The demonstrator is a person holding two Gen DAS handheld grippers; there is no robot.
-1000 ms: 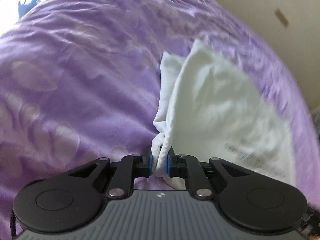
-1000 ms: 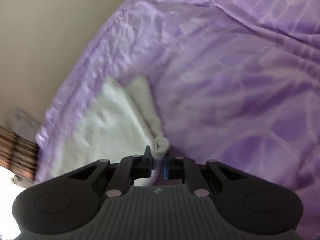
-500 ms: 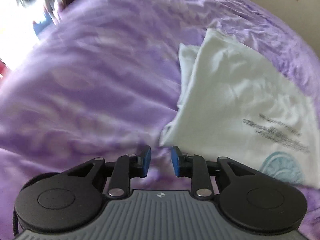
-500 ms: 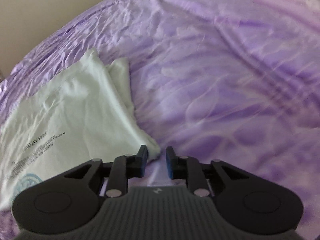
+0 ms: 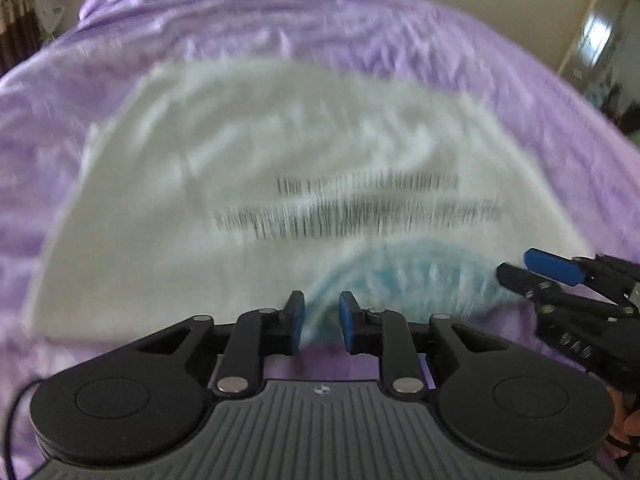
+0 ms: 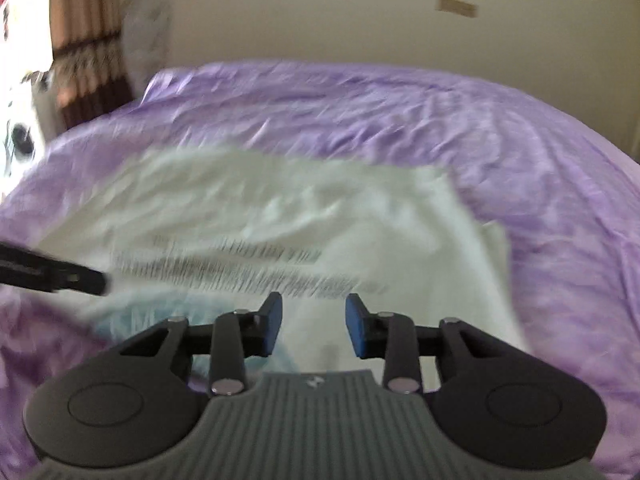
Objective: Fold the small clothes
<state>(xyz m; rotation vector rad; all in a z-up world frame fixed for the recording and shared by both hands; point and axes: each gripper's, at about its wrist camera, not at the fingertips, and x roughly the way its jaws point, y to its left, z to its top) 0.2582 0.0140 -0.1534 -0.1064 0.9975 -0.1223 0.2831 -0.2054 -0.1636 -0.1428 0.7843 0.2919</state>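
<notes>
A small white garment [image 5: 248, 184] with black print lines and a pale blue round print lies spread on the purple bedspread [image 5: 360, 40]; it also shows in the right wrist view [image 6: 280, 216]. My left gripper [image 5: 321, 326] is open and empty over the garment's near edge by the blue print. My right gripper [image 6: 314, 328] is open and empty over the garment's near right part. The right gripper's fingers [image 5: 520, 276] show at the right of the left wrist view. The left gripper's finger [image 6: 80, 278] shows at the left of the right wrist view. Both views are blurred.
A beige wall [image 6: 320, 12] stands behind the bed. A brown curtain [image 6: 88, 44] and a bright window are at the far left. A doorway or mirror [image 5: 600, 40] is at the far right.
Both grippers let go of the garment's bunched ends, opened, and swung round to its near edge by the blue print. The garment now lies flat.
</notes>
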